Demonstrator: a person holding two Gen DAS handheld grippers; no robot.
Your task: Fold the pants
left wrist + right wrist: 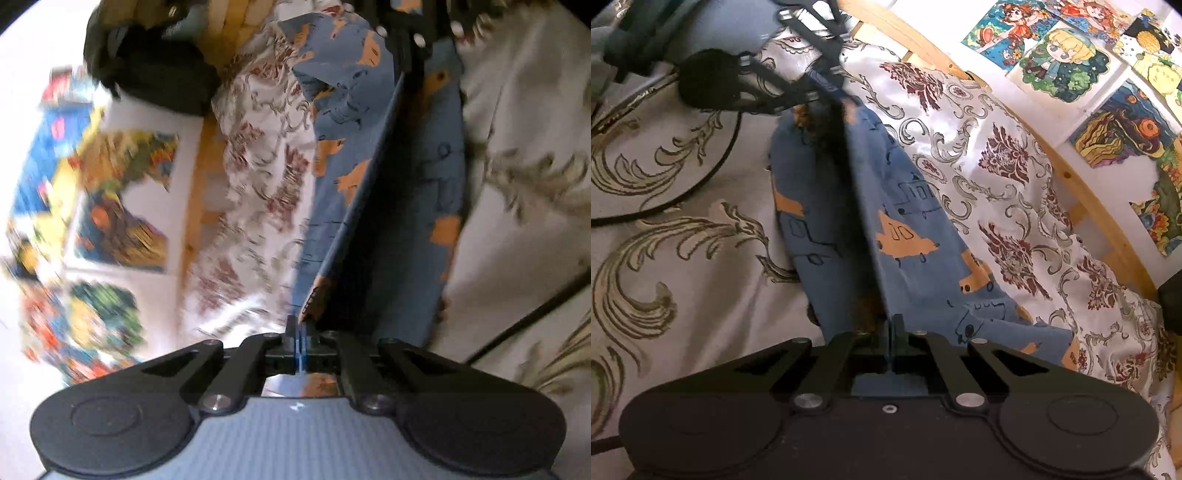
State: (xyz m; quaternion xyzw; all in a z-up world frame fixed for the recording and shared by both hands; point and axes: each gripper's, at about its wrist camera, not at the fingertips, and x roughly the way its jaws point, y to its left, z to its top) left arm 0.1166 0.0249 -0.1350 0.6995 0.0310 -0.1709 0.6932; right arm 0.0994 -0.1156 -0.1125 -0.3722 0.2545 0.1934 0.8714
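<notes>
The blue pants [343,122] with orange vehicle prints hang stretched between my two grippers above the bed. My left gripper [297,332] is shut on one end of the taut fabric edge. At the top of this view my right gripper [406,51] pinches the other end. In the right wrist view the pants [908,206] drape down on both sides of a dark fold line. Here my right gripper [894,332] is shut on the cloth, and my left gripper [827,81] holds the far end.
A cream bedspread [683,258] with gold scrolls lies under the pants, and a satin cover [997,166] with maroon motifs beside it. A black cable [701,184] crosses the bed. A wooden bed rail [1089,206] and wall drawings [1060,55] border the bed. A black bundle [147,70] sits near the rail.
</notes>
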